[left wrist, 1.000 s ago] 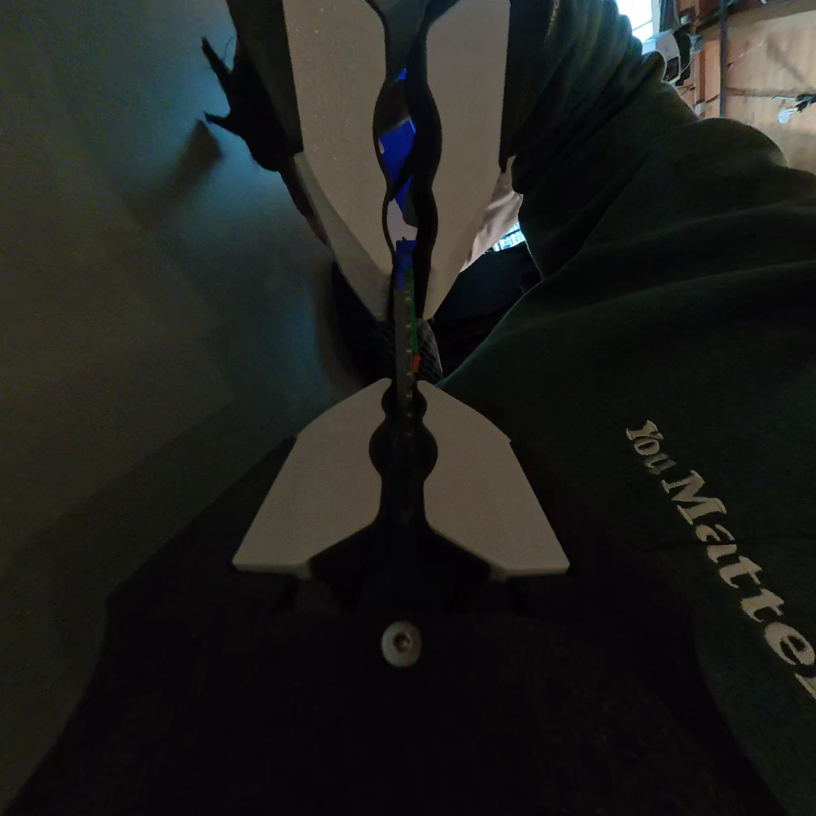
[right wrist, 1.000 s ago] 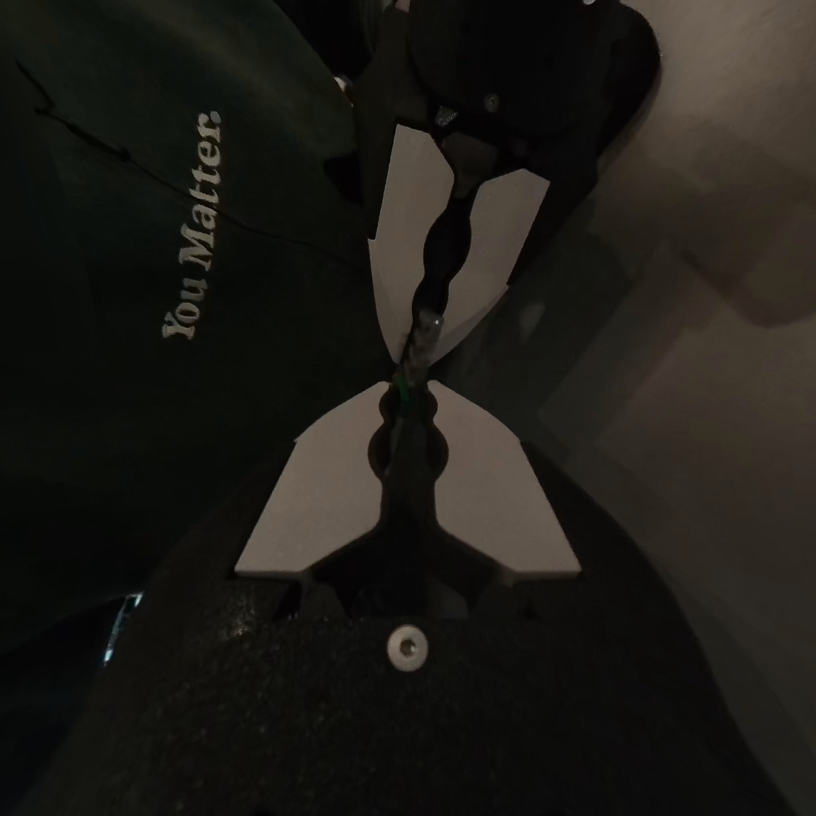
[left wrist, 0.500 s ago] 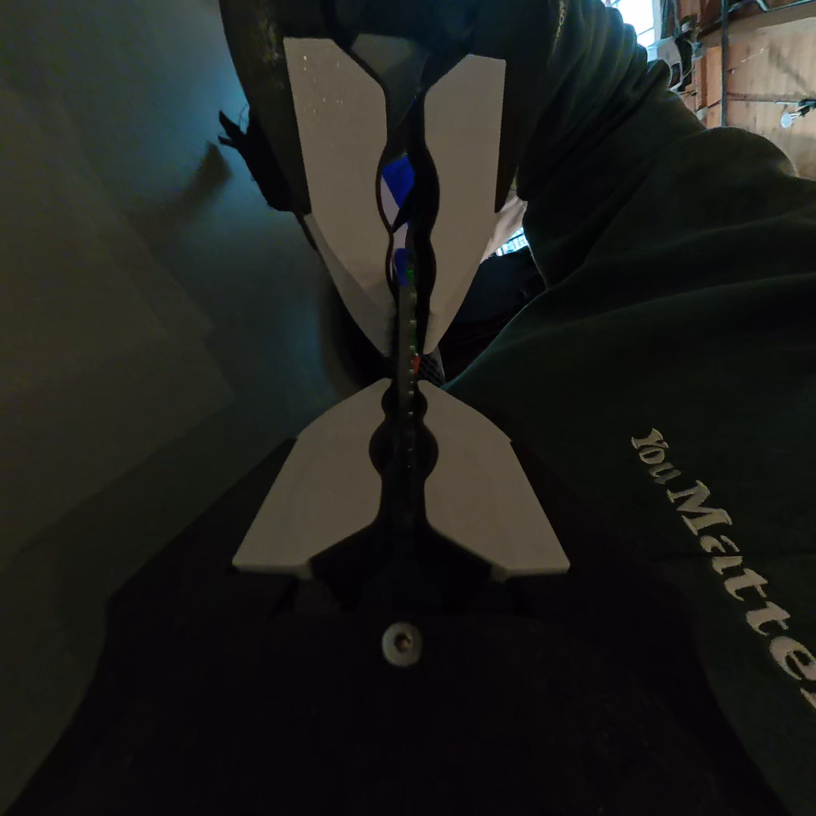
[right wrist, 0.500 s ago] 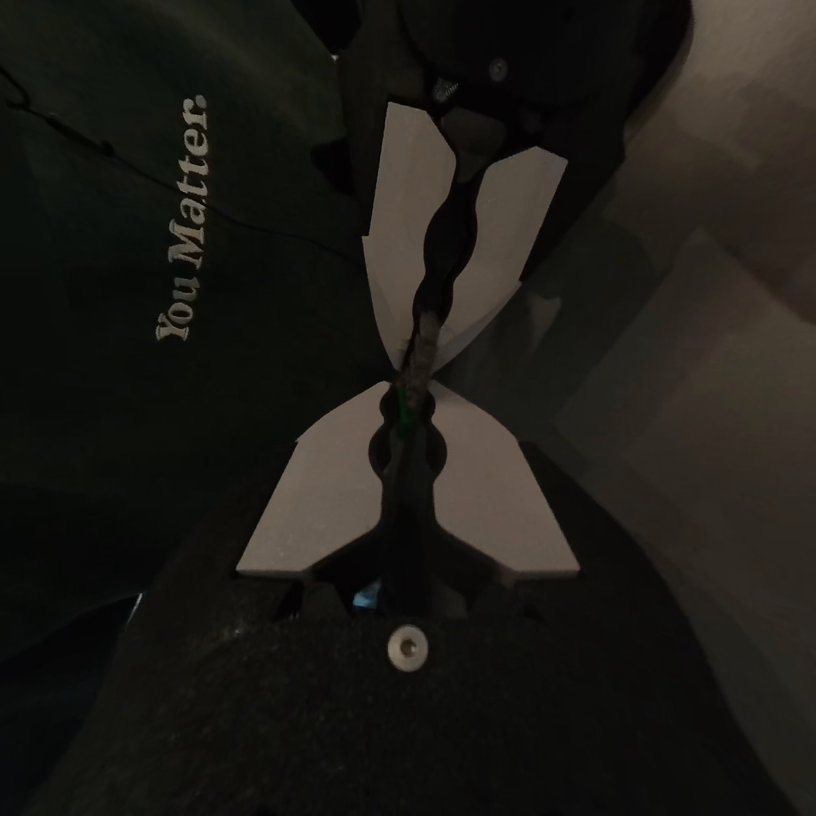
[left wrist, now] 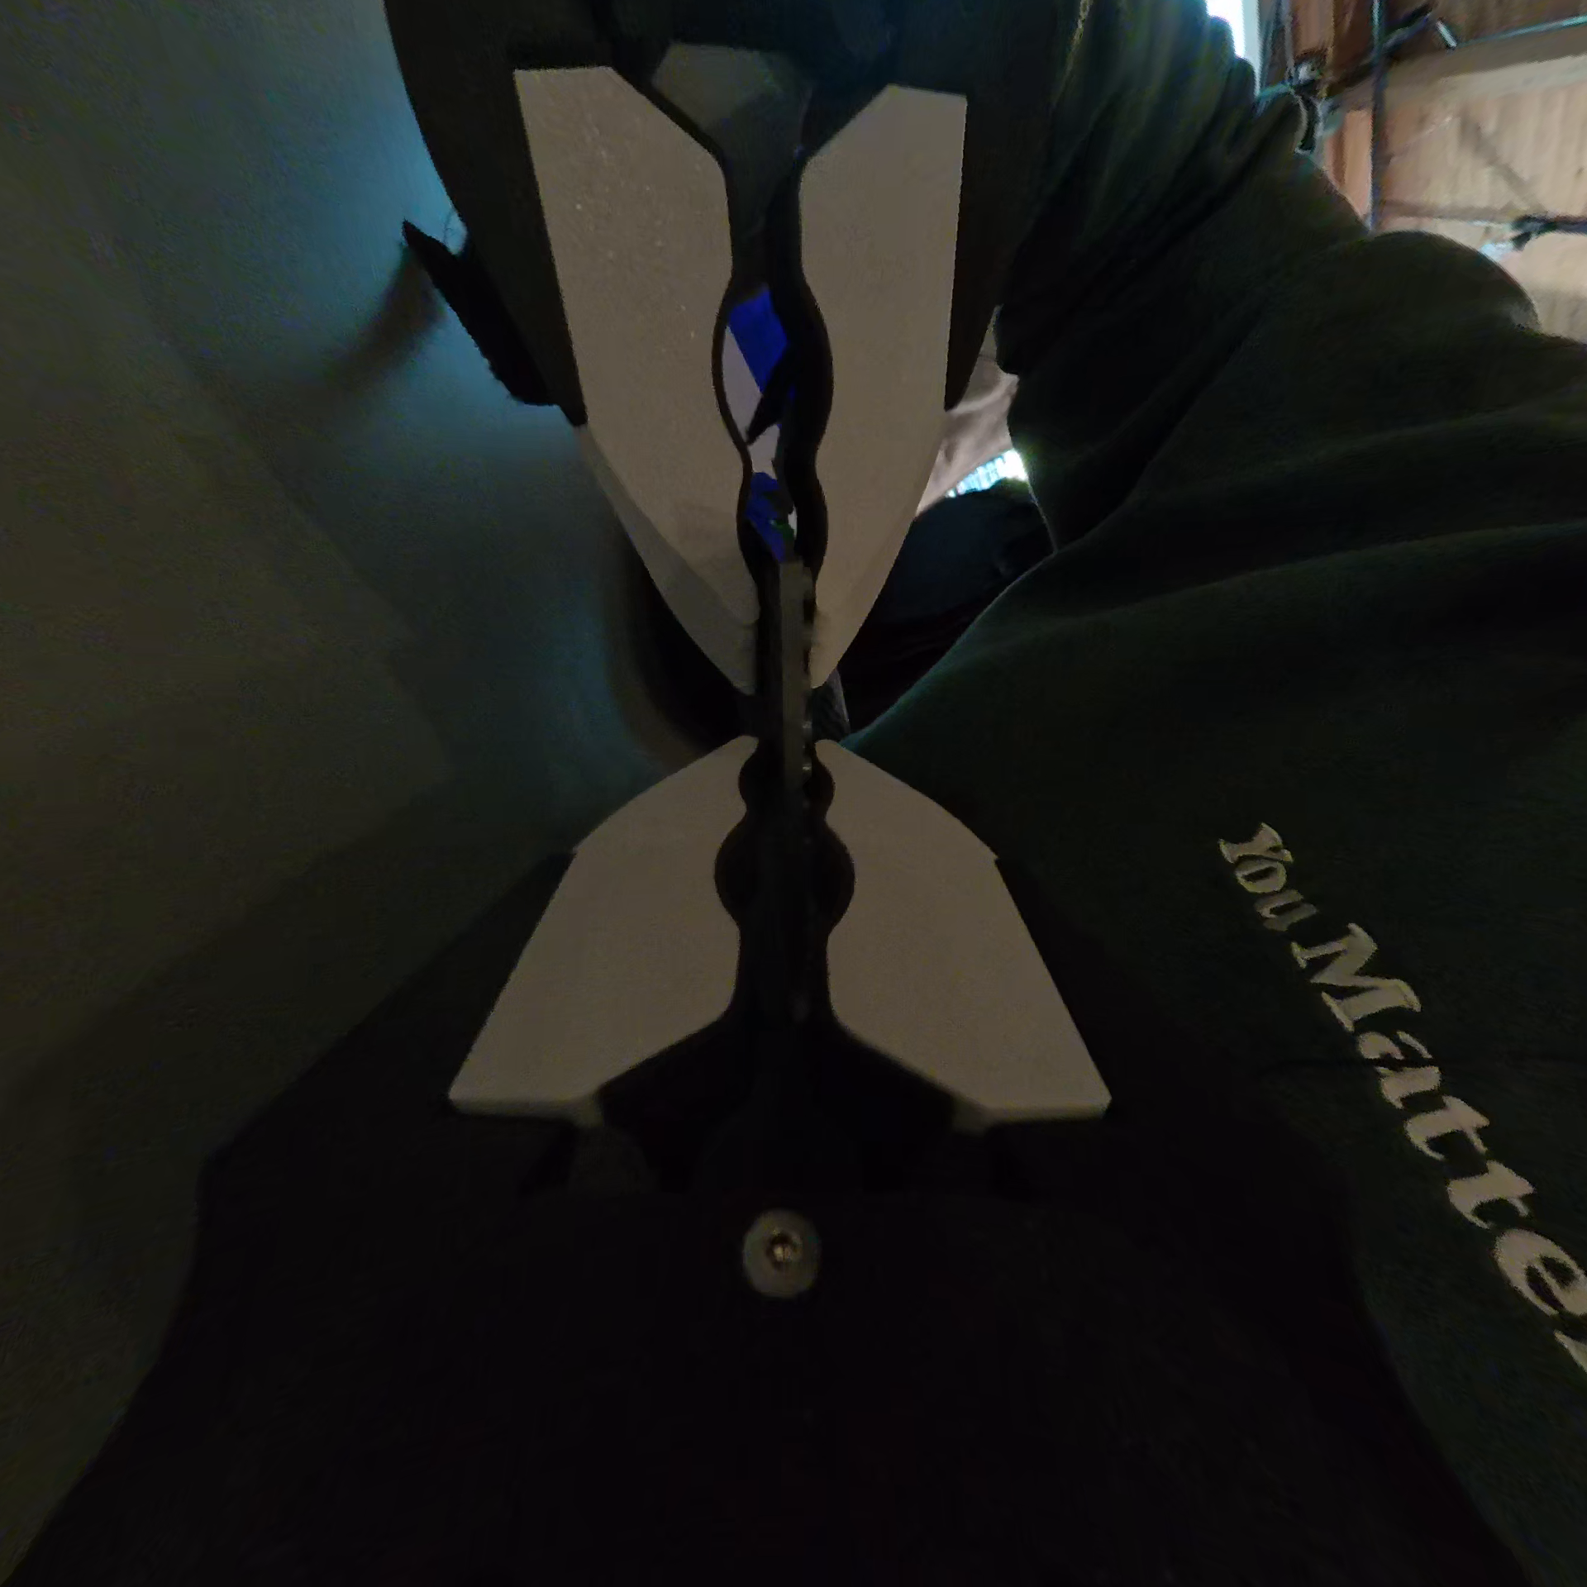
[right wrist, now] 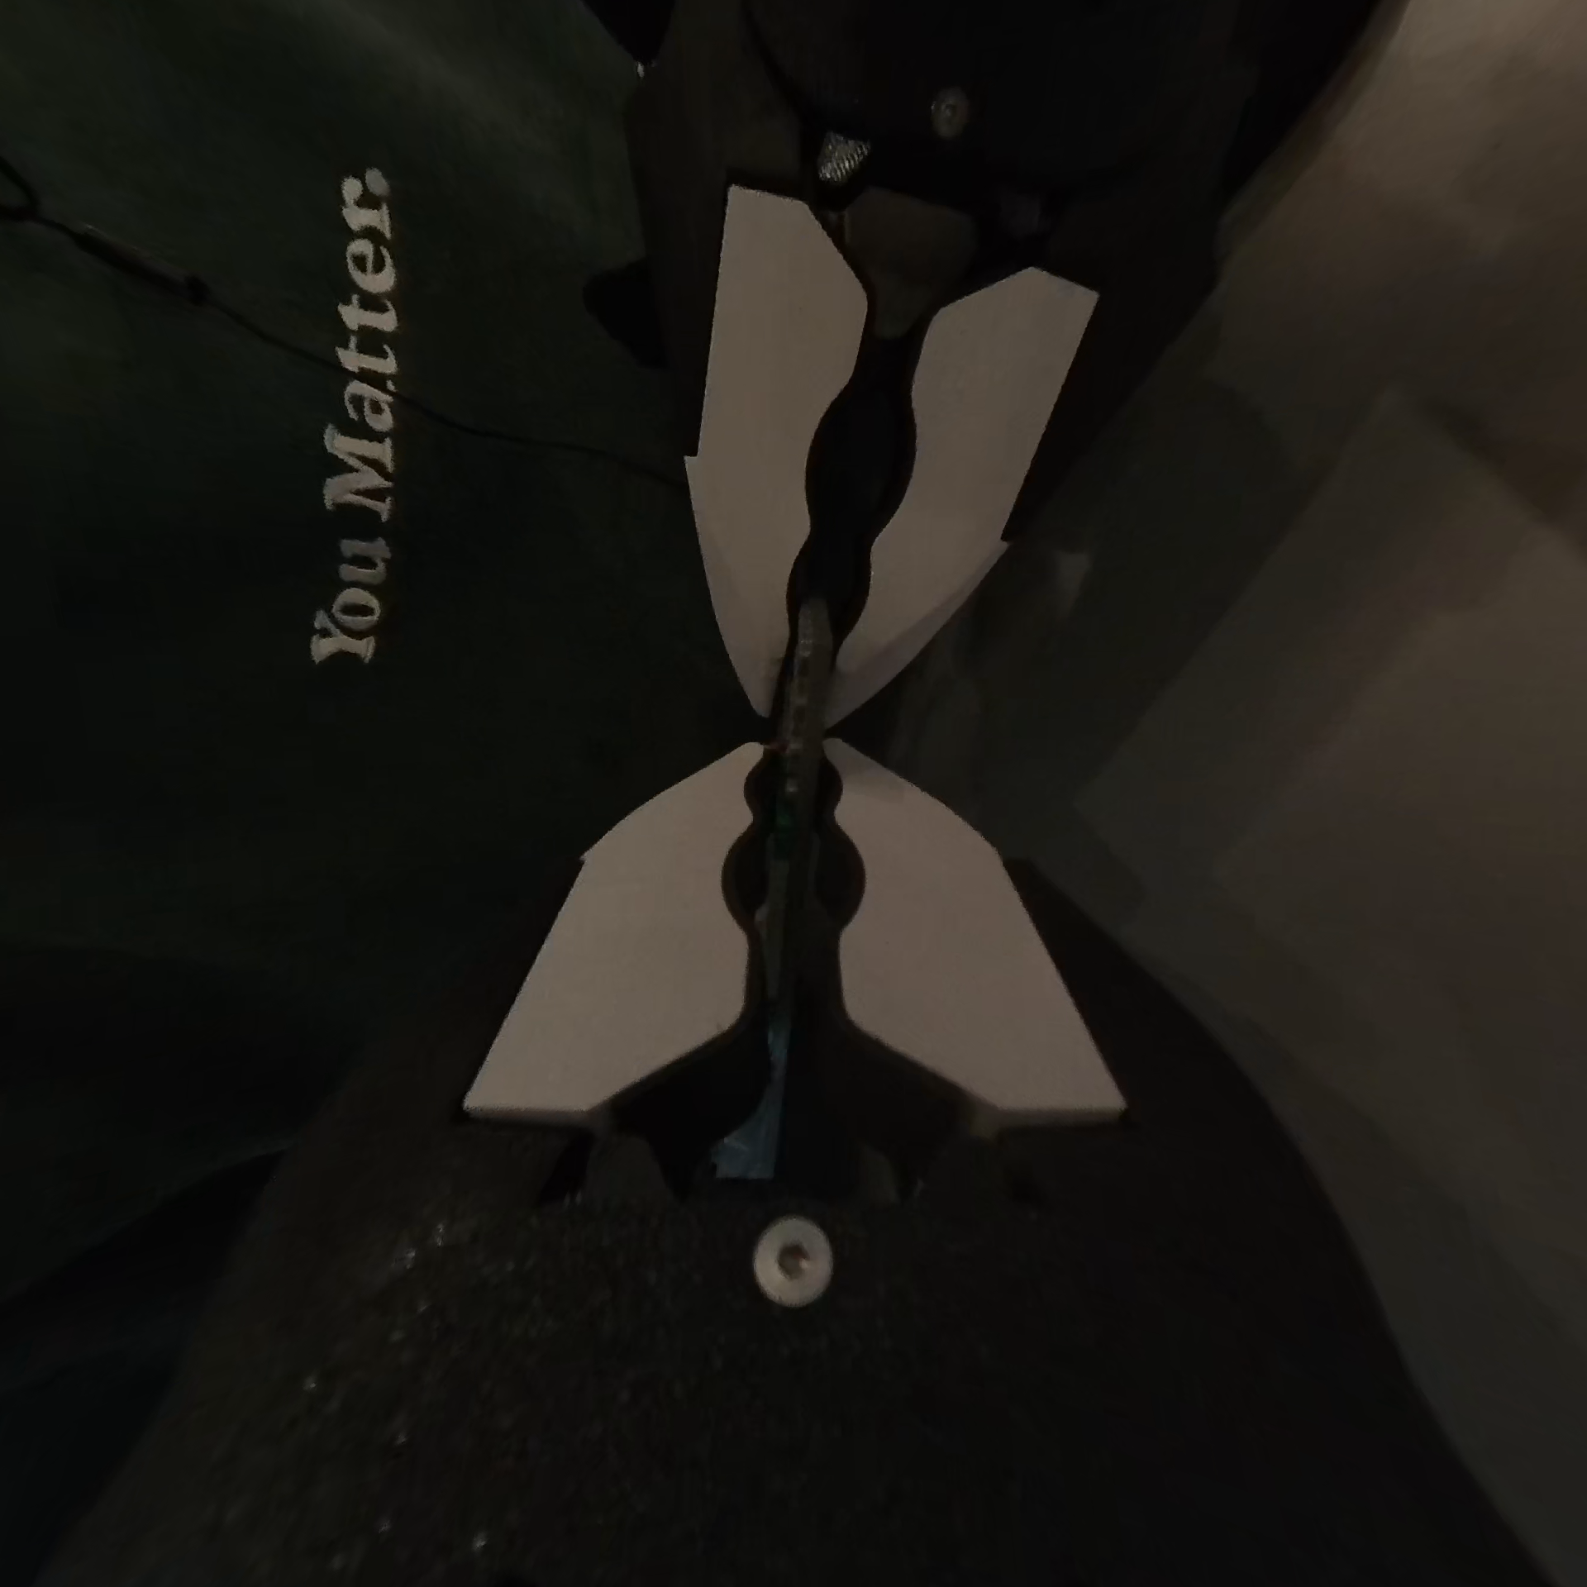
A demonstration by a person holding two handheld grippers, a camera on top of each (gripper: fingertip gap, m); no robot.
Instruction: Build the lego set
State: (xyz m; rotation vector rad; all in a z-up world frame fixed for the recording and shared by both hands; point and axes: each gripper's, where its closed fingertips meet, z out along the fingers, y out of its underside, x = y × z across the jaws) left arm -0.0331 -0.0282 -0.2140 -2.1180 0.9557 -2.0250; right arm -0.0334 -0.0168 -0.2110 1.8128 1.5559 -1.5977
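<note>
My two grippers face each other tip to tip, and both are shut on one thin lego plate seen edge-on. In the left wrist view my left gripper (left wrist: 786,756) is at the bottom and the right gripper (left wrist: 786,657) comes down from the top. The plate (left wrist: 792,627) runs between them. A blue and white piece (left wrist: 756,343) shows through the gap of the right gripper's jaws. In the right wrist view my right gripper (right wrist: 794,756) is at the bottom and the left gripper (right wrist: 799,696) is above. The dark plate (right wrist: 809,661) lies in both.
A person's dark green sweatshirt with white lettering fills the right of the left wrist view (left wrist: 1202,687) and the left of the right wrist view (right wrist: 258,558). A plain grey wall (left wrist: 215,601) is on the other side. Wooden framing (left wrist: 1460,129) shows at the top right. The grippers are tip to tip, or close to it.
The opposite gripper has slid a little lower in the left wrist view and looks slightly larger in the right wrist view. Both grippers stay shut on the plate.
</note>
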